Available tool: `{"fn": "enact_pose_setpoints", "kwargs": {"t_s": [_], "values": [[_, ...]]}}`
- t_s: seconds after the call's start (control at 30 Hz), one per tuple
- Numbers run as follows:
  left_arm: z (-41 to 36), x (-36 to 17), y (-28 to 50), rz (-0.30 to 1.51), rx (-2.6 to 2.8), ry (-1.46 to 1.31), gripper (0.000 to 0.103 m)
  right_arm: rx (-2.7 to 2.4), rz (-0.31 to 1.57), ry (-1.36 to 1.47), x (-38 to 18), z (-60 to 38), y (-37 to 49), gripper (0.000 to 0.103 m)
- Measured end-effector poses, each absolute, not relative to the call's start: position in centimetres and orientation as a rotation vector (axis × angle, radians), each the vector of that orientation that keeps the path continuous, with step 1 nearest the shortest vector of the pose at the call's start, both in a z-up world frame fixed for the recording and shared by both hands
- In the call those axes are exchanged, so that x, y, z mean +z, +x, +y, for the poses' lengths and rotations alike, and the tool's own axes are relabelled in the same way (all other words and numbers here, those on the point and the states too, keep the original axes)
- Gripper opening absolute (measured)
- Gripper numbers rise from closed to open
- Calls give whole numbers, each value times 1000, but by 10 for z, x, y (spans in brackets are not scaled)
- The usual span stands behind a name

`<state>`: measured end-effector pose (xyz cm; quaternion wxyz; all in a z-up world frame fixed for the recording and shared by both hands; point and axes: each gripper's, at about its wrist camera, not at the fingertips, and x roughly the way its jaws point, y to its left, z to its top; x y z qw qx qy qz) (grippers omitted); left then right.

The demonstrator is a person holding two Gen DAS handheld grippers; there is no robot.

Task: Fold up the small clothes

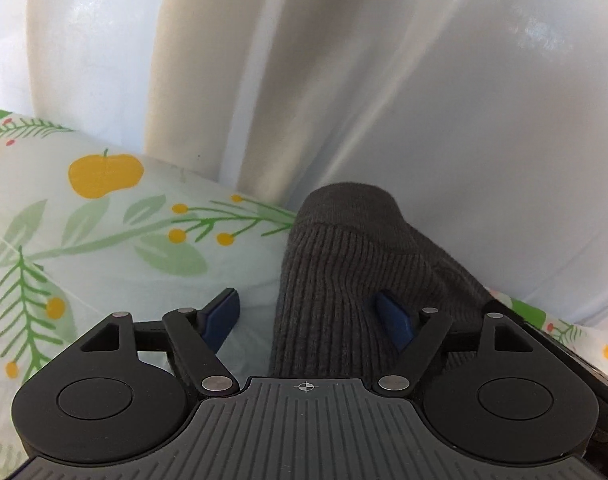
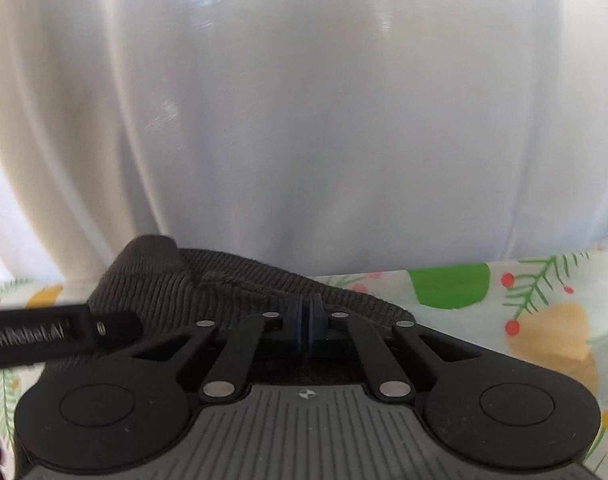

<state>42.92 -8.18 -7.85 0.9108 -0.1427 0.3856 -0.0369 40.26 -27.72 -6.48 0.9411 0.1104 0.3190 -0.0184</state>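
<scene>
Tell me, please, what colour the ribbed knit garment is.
Dark charcoal grey knit garment, best seen in the left wrist view.

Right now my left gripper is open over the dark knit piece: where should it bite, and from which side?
Take the near ribbed band of the dark knit piece, coming in from its left edge. The left gripper already straddles that edge, one blue pad on fabric, the other over the printed sheet. The right gripper is shut on the far side, so stay clear of it.
</scene>
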Motion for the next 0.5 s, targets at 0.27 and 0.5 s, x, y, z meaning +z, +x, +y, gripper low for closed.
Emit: {"fn": "enact_pose_setpoints", "kwargs": {"t_s": [0.27,0.5], "values": [[-59,-73,425,839,-120,-395,82,58,669,200,-57,-281,401,6],[-48,-62,417,840,-138,-409,82,160,660,134,-32,-278,388,31]]}}
